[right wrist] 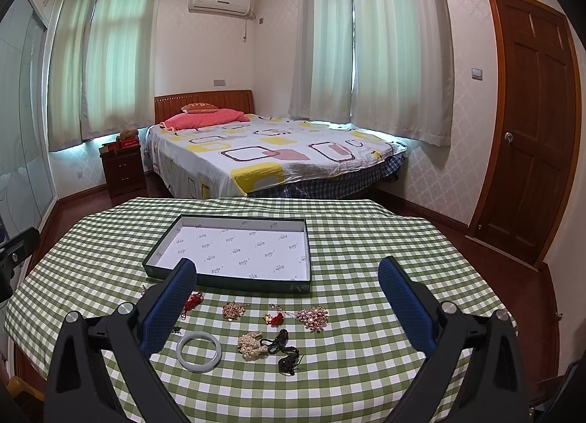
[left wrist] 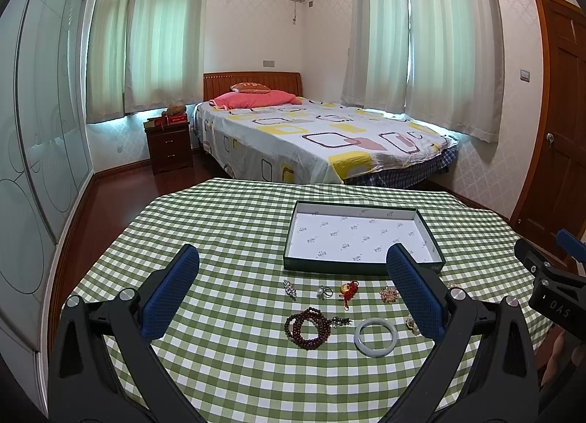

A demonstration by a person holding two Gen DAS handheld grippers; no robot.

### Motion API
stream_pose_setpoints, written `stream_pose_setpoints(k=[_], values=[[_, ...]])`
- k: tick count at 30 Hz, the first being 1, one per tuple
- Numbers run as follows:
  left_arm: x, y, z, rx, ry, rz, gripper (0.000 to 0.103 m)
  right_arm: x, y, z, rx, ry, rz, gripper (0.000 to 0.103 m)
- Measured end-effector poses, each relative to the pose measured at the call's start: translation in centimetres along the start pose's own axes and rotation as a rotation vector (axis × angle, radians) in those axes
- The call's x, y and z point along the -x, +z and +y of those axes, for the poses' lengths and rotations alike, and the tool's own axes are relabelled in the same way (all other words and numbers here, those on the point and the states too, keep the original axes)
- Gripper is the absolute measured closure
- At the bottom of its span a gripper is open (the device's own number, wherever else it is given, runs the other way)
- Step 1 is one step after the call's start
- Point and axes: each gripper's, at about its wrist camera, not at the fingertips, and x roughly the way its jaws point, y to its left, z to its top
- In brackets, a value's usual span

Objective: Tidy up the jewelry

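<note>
An empty, shallow dark-green box with a white lining (left wrist: 360, 236) (right wrist: 234, 252) lies on the checked table. In front of it lie loose pieces: a brown bead bracelet (left wrist: 307, 327), a pale jade bangle (left wrist: 375, 335) (right wrist: 199, 351), a silver brooch (left wrist: 289, 288), a ring (left wrist: 324, 291), a red knot charm (left wrist: 348, 291), a gold brooch (left wrist: 389, 293) (right wrist: 233, 310), a pearl bunch (right wrist: 251, 345), a black cord piece (right wrist: 284, 349) and a pink brooch (right wrist: 312, 317). My left gripper (left wrist: 293, 302) and right gripper (right wrist: 289, 305) are both open, empty, above the jewelry.
The table wears a green-and-white checked cloth (left wrist: 227, 239). Behind it stand a bed (left wrist: 315, 137), a dark nightstand (left wrist: 170, 146) and a wooden door (right wrist: 531, 122) on the right. The right gripper's body (left wrist: 553, 291) shows at the right edge of the left wrist view.
</note>
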Motion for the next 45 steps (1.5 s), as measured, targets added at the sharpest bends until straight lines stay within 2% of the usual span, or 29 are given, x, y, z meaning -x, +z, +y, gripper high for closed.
stream_pose_setpoints(k=[22,30,36,41,45], values=[[0.0,0.0,0.2,-0.008,-0.010,-0.005,0.003,0.3,0.0,0.4,-0.002,0.011,-0.013,0.006],[-2.3,-1.4,0.9,-0.002,-0.008,0.023,0.003,-1.3,-1.5,0.1,-0.020,0.041,0.000,0.006],[-6.9,-4.6,1.2,-0.015,-0.001,0.131,0.003,-4.4,-4.6,-0.2,-0.013,0.046,0.053,0.006],[-11.2,-7.6,1.4,-0.007,-0.020,0.262,0.003,-7.8,-7.9,-0.4,0.001,0.034,0.154,0.006],[-13.6,-9.3,0.8,-0.027,-0.015,0.321,0.003,-9.9,-9.8,-0.8,0.002,0.036,0.224,0.006]])
